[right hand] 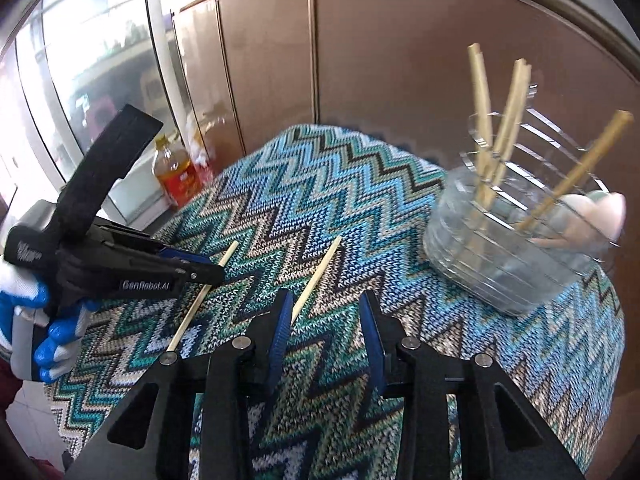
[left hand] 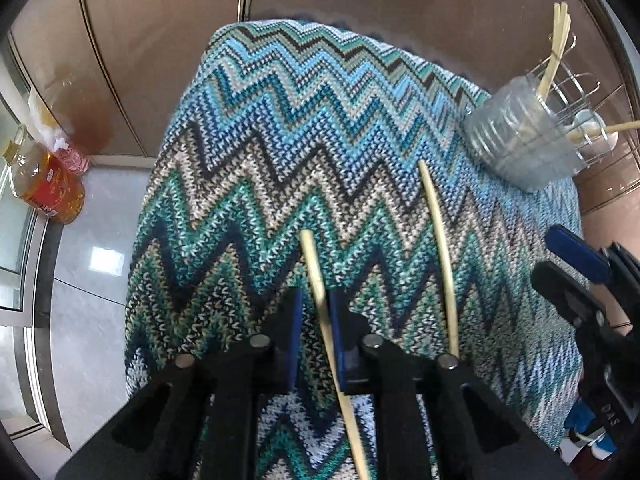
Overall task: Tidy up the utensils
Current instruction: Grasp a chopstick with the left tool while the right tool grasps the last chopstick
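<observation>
A: What is the left gripper (left hand: 316, 304) doing?

B: Its two blue pads sit on each side of a chopstick (left hand: 320, 280). The gap is small, but I cannot tell if the pads squeeze the stick. The stick lies on the zigzag cloth (left hand: 280, 128) that covers the bench.

A: Is there another stick?

B: Yes. A second chopstick (left hand: 440, 248) lies on the cloth just to the right of the first one. They are near each other but not touching.

A: And the right gripper (right hand: 326, 312)?

B: It is wide open and holds nothing. It hangs over the near part of the cloth. The near end of the second stick goes behind its left finger (right hand: 280, 328).

A: Where do the other sticks go?

B: Look at the far right. A clear plastic cup (right hand: 492, 248) stands on the cloth there. A few chopsticks (right hand: 506, 120) stick up out of it and lean. Just behind the cup is a wire rack (right hand: 560, 132), with some pale round things inside. They are too blurry to name.

A: Who holds the left gripper?

B: A hand in a blue and white glove (right hand: 44, 320), seen from the right camera.

A: What is on the far left?

B: A bottle of yellow oil (left hand: 44, 184) with a red label, by the brown cabinet doors (left hand: 168, 40).
</observation>
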